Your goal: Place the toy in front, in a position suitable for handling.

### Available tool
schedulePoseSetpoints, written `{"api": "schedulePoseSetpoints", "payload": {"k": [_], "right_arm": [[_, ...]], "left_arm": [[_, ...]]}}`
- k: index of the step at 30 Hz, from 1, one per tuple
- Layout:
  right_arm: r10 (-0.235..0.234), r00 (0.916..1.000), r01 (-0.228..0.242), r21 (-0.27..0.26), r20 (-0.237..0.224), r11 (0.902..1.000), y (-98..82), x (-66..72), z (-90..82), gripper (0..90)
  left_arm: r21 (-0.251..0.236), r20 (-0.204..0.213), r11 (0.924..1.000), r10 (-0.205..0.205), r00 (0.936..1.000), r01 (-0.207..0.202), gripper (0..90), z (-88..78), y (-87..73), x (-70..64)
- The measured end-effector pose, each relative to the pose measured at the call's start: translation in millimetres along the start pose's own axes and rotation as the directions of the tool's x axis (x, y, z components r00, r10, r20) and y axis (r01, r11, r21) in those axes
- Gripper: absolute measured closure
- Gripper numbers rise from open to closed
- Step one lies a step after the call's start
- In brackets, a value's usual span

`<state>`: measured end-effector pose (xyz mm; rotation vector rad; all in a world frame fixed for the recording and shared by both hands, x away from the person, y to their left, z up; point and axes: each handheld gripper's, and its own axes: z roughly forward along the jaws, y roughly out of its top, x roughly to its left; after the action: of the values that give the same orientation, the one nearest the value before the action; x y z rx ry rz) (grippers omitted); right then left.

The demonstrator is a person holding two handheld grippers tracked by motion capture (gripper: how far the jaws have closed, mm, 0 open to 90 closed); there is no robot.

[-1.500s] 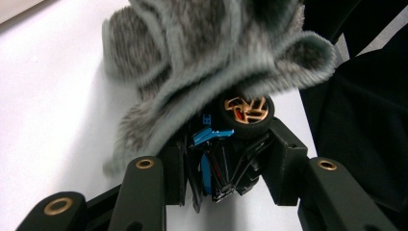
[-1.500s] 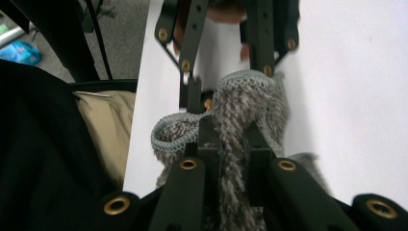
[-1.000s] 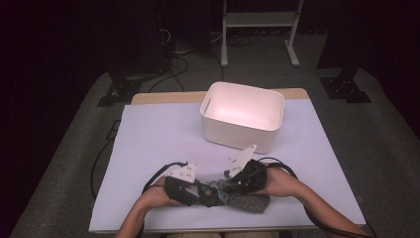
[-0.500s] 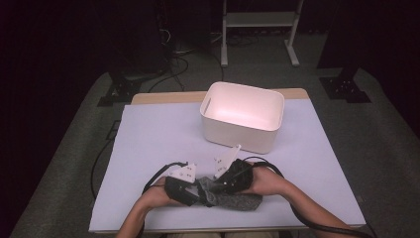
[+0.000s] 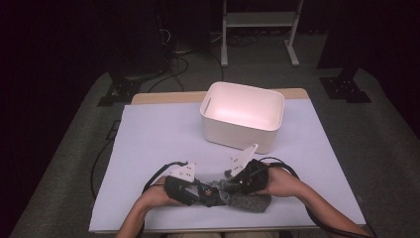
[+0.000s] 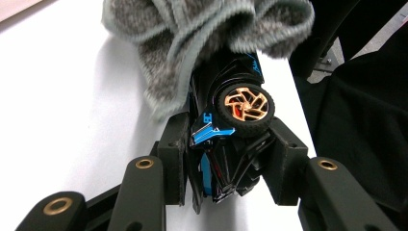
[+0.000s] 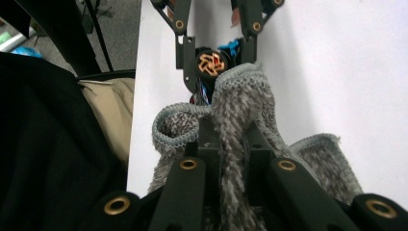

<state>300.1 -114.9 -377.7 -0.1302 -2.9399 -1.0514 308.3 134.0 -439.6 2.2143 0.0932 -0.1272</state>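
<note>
Toy car (image 6: pixel 231 125), black with blue trim and orange wheels, sits clamped across its body in the left gripper (image 6: pixel 226 168) near the table's (image 5: pixel 148 144) front edge. It looks light, rigid and slick, so the body sides seem the safest hold. Right gripper (image 7: pixel 233 139) pinches a soft grey cloth (image 7: pixel 240 106) draped against the car. Farther back stands a white bin (image 5: pixel 242 119)

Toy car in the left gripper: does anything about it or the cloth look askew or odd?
Nothing looks damaged. The toy car sits clamped on its side in the left gripper, one wheel facing the camera. The right gripper pinches the grey cloth, which drapes over the car's far end. The white bin stands upright.
</note>
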Motion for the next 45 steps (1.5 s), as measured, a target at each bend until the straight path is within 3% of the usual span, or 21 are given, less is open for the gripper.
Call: {"api": "schedulePoseSetpoints", "payload": {"k": [7, 9, 15, 21, 22, 24, 25, 31, 36, 37, 38, 40, 45], "right_arm": [[-0.03, 0.9995, 0.03, -0.001, -0.005, 0.9995, 13.9, 3.7, 8.3, 81.2], [-0.061, 0.9979, 0.061, 0.002, -0.021, 0.9981, 28.4, 4.7, 20.1, 81.2], [-0.067, 0.9968, 0.067, -0.009, -0.043, 0.9977, 41.7, 1.3, 33.3, 81.1], [-0.045, 0.9987, 0.045, 0.014, -0.023, 0.9989, 26.0, 1.6, 19.3, 81.1], [-0.024, 0.9996, 0.024, 0.02, -0.012, 0.9995, 14.4, 1.2, 11.2, 81.2], [-0.018, 0.9998, 0.018, 0.022, -0.007, 0.9996, 10.5, 0.8, 8.6, 81.3], [-0.002, 1.0, 0.002, 0.02, -0.001, 0.9998, 0.8, 1.7, 1.8, 81.4], [-0.002, 0.9996, 0.002, 0.016, 0.027, 0.9999, -7.4, 5.7, -5.4, 81.8], [0.002, 0.9993, -0.002, 0.013, 0.037, 0.9999, -11.9, 7.6, -8.6, 81.8], [0.011, 0.9991, -0.012, 0.008, 0.04, 0.9999, -15.2, 8.0, -10.5, 81.8], [0.011, 0.9991, -0.012, 0.008, 0.04, 0.9999, -15.2, 8.0, -10.5, 81.8], [0.023, 0.9987, -0.022, -0.006, 0.046, 0.9997, -18.4, 8.9, -12.2, 81.8], [0.026, 0.9981, -0.024, -0.038, 0.056, 0.999, -21.1, 7.6, -17.2, 81.6]], "left_arm": [[-0.004, -0.001, 1.0, 0.002, 1.0, -0.002, 57.8, 0.1, -0.4, -0.3], [-0.005, -0.001, 1.0, 0.001, 1.0, -0.001, 57.8, 0.0, -0.7, -0.5], [-0.009, 0.002, 1.0, 0.001, 1.0, -0.001, 57.8, 0.0, -1.3, 0.1], [-0.009, -0.001, 1.0, -0.002, 1.0, 0.002, 57.2, 0.2, -1.1, -0.8], [-0.007, -0.007, 0.9999, -0.014, 0.9999, 0.014, 56.1, 1.0, -1.5, -1.3], [0.003, -0.016, 0.9997, -0.026, 0.9995, 0.026, 52.4, 1.8, -1.9, -0.7], [0.021, -0.031, 0.9995, -0.023, 0.9993, 0.024, 46.3, 3.4, -3.1, -1.4], [0.058, -0.05, 0.9969, -0.05, 0.9975, 0.053, 40.7, 6.1, -12.8, -1.0], [0.034, -0.008, 0.9972, -0.067, 0.9978, 0.067, 45.8, 12.0, -14.3, 0.7], [0.029, 0.0, 0.9983, -0.05, 0.9987, 0.05, 57.1, 13.9, -14.1, -0.9], [0.032, -0.015, 0.999, -0.032, 0.9994, 0.032, 57.1, 14.7, -12.3, -3.7], [0.033, -0.038, 0.9985, -0.043, 0.9984, 0.044, 58.1, 13.1, -8.3, -4.4], [0.01, -0.038, 0.9989, -0.046, 0.9982, 0.046, 58.5, 6.0, 6.8, -6.8]]}}
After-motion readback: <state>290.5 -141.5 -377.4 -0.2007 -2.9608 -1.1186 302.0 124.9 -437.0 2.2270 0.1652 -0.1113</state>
